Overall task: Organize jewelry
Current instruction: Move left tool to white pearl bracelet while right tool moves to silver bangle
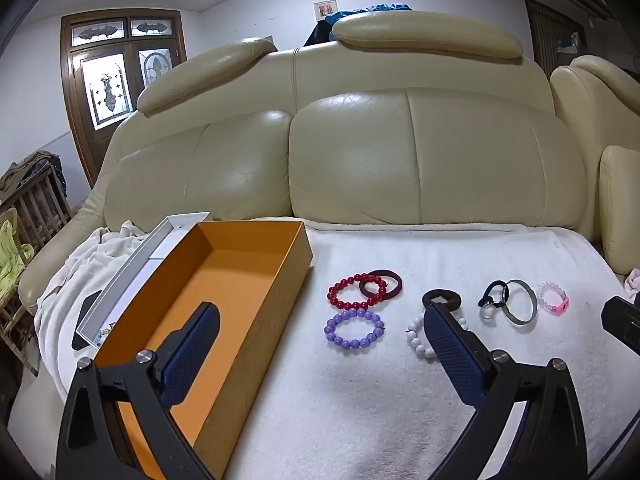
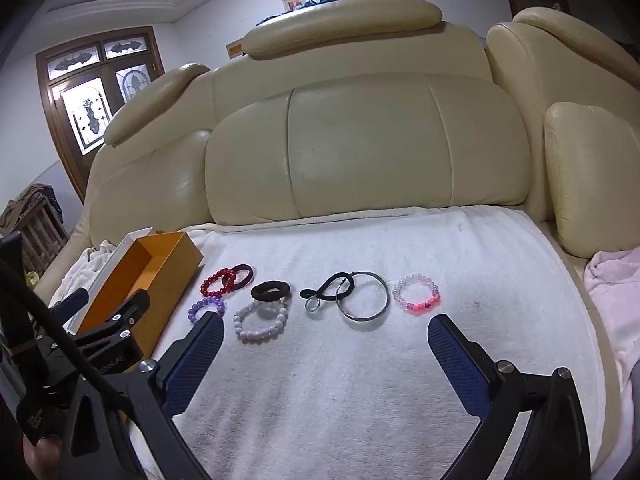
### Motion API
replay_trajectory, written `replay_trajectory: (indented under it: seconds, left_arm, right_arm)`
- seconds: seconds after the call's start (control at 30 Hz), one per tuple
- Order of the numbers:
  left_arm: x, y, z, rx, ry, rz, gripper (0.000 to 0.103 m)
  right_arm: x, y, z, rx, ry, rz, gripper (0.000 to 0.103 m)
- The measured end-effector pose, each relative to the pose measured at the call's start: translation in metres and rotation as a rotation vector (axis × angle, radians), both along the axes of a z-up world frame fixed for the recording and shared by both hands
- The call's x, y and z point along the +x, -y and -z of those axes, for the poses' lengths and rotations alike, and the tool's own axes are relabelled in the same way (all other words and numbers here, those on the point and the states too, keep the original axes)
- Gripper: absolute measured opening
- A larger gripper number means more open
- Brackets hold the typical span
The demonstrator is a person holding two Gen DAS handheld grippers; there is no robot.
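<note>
Both grippers, left (image 1: 320, 344) & right (image 2: 326, 344), spread wide, empty. Suggest pinching purple beaded bracelet (image 1: 354, 328) right of open orange cardboard box (image 1: 256, 300) by one side, w/o snagging neighbours.

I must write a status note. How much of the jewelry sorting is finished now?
Done: nothing visible; the orange box is empty. In hand: nothing; the left tool and right tool are open above the towel. Left: all pieces, including the red bracelet, purple bracelet, white bracelet, metal bangle and pink bracelet.
</note>
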State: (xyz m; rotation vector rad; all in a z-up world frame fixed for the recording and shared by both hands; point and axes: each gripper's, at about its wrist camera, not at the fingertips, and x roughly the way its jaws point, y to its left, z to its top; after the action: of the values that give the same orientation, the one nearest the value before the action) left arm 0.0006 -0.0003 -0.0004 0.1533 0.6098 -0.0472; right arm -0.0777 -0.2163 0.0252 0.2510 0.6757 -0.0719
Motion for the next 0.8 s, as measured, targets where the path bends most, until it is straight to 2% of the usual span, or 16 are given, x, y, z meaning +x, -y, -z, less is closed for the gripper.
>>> replay_trajectory:
  seconds: [0.53, 0.67, 0.8]
  left_arm:
    - [0.005, -0.001, 0.003, -0.016, -0.009, 0.006, 0.102]
    - [0.018, -0.012, 0.009, -0.074, -0.061, 0.029, 0.102]
    - [0.032, -0.026, 0.016, -0.14, -0.116, 0.053, 0.102]
  right_arm:
    - [0.004, 0.014, 0.005, 0.01, -0.025, 0.015, 0.103]
    - [0.008, 0.021, 0.01, 0.001, -0.047, 0.017, 0.103]
    - [0.024, 0.033, 0.026, 0.01, -0.111, 0.003, 0.102]
